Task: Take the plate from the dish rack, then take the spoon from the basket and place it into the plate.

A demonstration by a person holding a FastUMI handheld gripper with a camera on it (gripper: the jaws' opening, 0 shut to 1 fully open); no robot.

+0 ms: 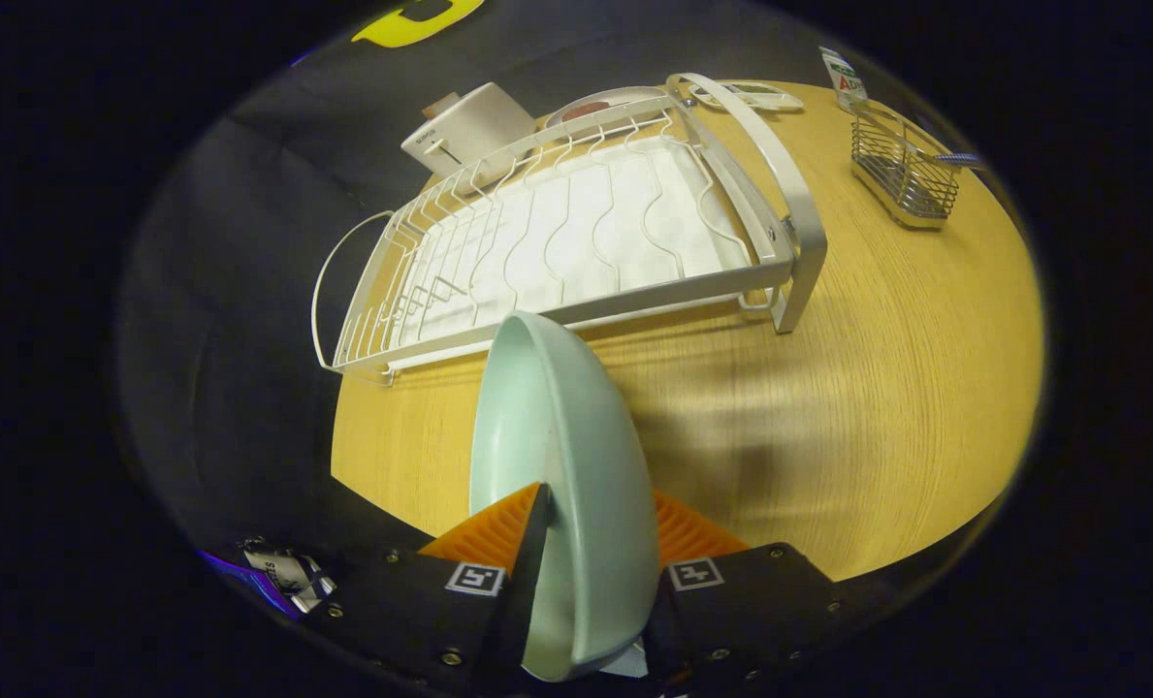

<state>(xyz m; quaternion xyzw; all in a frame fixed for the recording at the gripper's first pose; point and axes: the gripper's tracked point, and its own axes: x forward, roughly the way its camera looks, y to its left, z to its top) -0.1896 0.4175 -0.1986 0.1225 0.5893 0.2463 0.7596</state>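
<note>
Hand-held gripper [591, 543] around one plate [561, 427]

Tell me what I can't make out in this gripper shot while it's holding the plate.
- Plate: its lower rim is hidden between the gripper fingers.
- Spoon: just a handle sticking out of the basket; the bowl end is hidden by the wire.
- Things beyond the dish rack: too small, partly hidden by its rails.

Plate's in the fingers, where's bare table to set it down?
The fingers are shut on the plate, held on edge. Free patch: bare table ahead, between the dish rack and the wire basket. Crowded: behind the rack, where a white box and other items sit.
</note>
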